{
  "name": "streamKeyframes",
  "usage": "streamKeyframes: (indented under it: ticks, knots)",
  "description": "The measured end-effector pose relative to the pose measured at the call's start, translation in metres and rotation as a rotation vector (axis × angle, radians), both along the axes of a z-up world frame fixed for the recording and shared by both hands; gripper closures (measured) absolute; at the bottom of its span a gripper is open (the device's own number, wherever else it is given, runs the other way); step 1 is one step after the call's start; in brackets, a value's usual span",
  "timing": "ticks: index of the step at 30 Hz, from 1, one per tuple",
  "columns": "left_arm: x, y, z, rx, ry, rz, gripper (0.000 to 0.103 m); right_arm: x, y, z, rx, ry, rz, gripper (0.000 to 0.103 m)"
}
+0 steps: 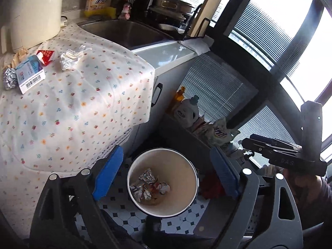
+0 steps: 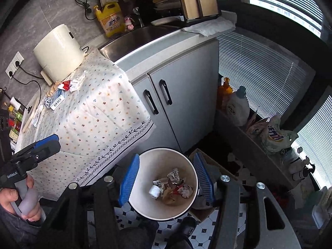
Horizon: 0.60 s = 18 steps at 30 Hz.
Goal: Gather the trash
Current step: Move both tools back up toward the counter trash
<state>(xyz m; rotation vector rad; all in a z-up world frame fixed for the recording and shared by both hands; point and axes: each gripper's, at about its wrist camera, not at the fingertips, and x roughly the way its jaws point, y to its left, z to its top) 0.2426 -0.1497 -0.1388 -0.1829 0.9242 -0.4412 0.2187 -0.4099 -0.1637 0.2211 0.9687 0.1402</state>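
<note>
A cream waste bin [image 1: 182, 172] stands on the tiled floor beside the counter, with crumpled foil and paper scraps [image 1: 149, 184] at its bottom. My left gripper [image 1: 166, 173] hangs above it, open, nothing between its blue pads. My right gripper [image 2: 167, 179] also hovers over the bin [image 2: 157, 159], open and empty. On the flowered tablecloth [image 1: 83, 108] lie a crumpled white tissue [image 1: 70, 59], a red packet [image 1: 46, 56], a blue-and-white carton [image 1: 30, 73] and a foil ball [image 1: 9, 78].
A white appliance [image 2: 58, 51] stands at the back of the counter, a steel sink [image 2: 132, 39] and yellow detergent bottle [image 2: 110, 20] beyond it. Bottles and bags [image 2: 269, 132] crowd a low ledge right of the bin. Grey cabinet doors [image 2: 176, 95] face the bin.
</note>
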Motion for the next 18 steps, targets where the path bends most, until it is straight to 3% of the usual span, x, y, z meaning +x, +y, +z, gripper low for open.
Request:
streamKeyframes:
  ticks: [9,16,18]
  knots:
    - [-0.022,0.095,0.019,0.015,-0.052,0.202,0.006,0.029,0.084,0.019,-0.007,-0.064,0.125,0.021]
    - [-0.046,0.174,0.044,0.088,-0.131,0.423,0.006,0.056,0.16,0.038,0.001,-0.14,0.231,0.013]
    - [-0.054,0.196,0.05,0.073,-0.154,0.489,0.006,0.061,0.18,0.044,0.007,-0.159,0.263,0.01]
